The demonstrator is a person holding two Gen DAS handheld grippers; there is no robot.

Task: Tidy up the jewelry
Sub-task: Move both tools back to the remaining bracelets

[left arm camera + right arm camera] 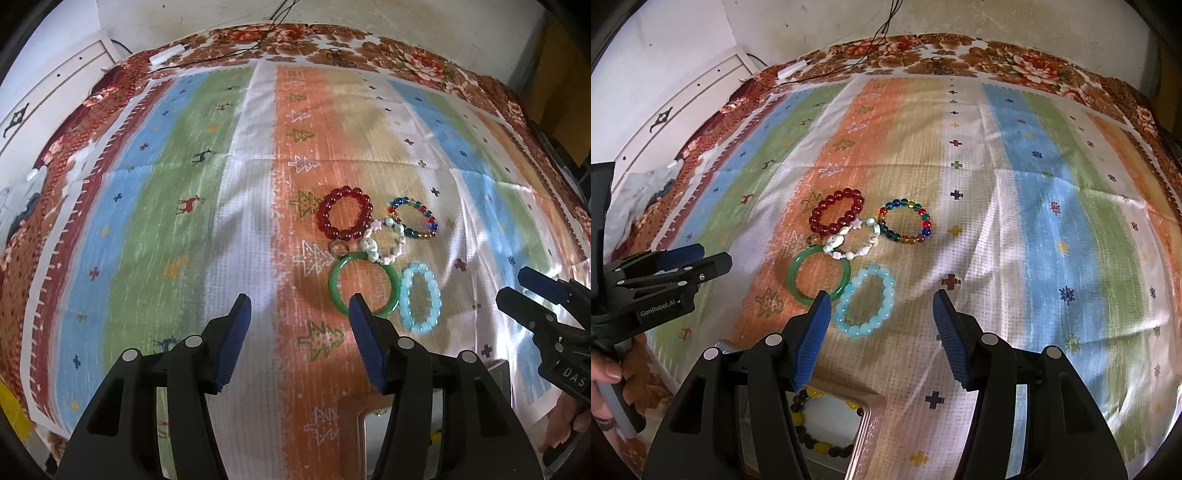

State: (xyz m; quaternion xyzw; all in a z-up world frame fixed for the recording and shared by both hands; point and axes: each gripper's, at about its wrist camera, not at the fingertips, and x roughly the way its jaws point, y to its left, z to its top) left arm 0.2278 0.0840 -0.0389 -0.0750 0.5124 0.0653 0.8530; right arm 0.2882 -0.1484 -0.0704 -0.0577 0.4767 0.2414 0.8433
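Observation:
Several bracelets lie in a cluster on the striped cloth: a red bead bracelet (pixel 344 213) (pixel 836 215), a multicolour bead bracelet (pixel 414 217) (pixel 905 221), a white stone bracelet (pixel 384 240) (pixel 853 240), a green bangle (pixel 364 286) (pixel 817 276), a light blue bead bracelet (pixel 421 302) (pixel 866 300) and a small ring (pixel 338 248). My left gripper (pixel 299 310) is open and empty, its right finger just in front of the bangle. My right gripper (pixel 879 306) is open and empty, over the light blue bracelet's near side. A box (pixel 871 424) below holds a yellow and dark bead bracelet (pixel 816 424).
The striped cloth (pixel 184 184) covers a table with a floral cloth (pixel 332 40) under it. Cables (pixel 258 40) and a white adapter (pixel 166 55) lie at the far edge. A white cabinet (pixel 48 92) stands at left. The right gripper also shows in the left wrist view (pixel 532 291).

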